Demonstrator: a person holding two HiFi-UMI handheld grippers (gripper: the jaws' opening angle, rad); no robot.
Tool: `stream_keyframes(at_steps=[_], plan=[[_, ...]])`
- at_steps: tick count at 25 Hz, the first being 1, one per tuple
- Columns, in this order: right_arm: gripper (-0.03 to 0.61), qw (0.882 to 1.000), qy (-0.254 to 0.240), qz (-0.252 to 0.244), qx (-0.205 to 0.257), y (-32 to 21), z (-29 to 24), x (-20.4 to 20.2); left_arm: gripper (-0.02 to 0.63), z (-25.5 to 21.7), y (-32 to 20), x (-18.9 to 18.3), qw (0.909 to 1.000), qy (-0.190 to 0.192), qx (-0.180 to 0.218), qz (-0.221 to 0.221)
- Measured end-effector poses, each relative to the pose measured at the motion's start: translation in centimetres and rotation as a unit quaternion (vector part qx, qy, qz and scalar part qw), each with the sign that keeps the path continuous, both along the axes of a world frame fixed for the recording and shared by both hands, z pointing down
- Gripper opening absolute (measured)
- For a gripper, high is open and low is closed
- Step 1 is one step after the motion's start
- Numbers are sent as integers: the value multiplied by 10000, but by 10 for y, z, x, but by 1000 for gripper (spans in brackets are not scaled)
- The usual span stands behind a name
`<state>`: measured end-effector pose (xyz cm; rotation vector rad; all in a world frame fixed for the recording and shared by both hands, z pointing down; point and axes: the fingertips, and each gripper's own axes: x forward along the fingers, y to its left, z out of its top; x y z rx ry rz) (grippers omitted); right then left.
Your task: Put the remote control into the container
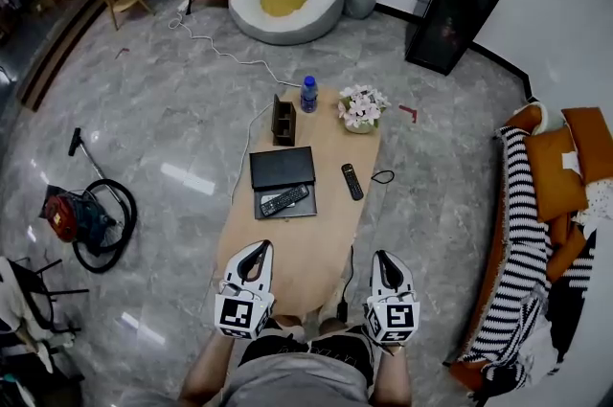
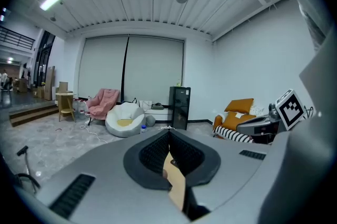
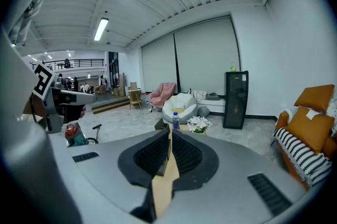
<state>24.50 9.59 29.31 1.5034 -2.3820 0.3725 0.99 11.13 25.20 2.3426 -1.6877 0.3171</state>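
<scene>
Left claw (image 1: 256, 249) and right claw (image 1: 382, 259) — both pinched together, empty — at table's (image 1: 311, 247) near end; remote control (image 1: 352, 182) lies ahead.

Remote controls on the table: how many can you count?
2: one remote lies on the grey tray, another remote on the bare table to its right. None seems hidden.

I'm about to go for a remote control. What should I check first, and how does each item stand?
1. Left gripper empty: ok, jaws together on nothing.
2. Right gripper empty: ok, jaws together on nothing.
3. Jaws apart for a grasp: not ok, both grippers.
4. Target settled: cannot tell. One remote control lies on the table, another remote control on a dark slab.
5. Container upright at the far end: ok.
6. Container has room: cannot tell.
</scene>
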Motion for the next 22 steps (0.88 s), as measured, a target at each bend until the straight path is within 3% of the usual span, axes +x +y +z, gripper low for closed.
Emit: stream_keyframes(at_steps=[10, 14, 22], plan=[[29, 9997, 64, 181, -177, -15, 26, -28, 9, 9, 6, -25, 9999, -8, 83, 120], [28, 9991, 354, 70, -231, -48, 52, -37, 9, 34, 4, -40, 9999, 23, -7, -161], [28, 9964, 416, -453, -581, -122, 129, -53, 9, 99, -13, -66, 9950, 26, -324, -948]])
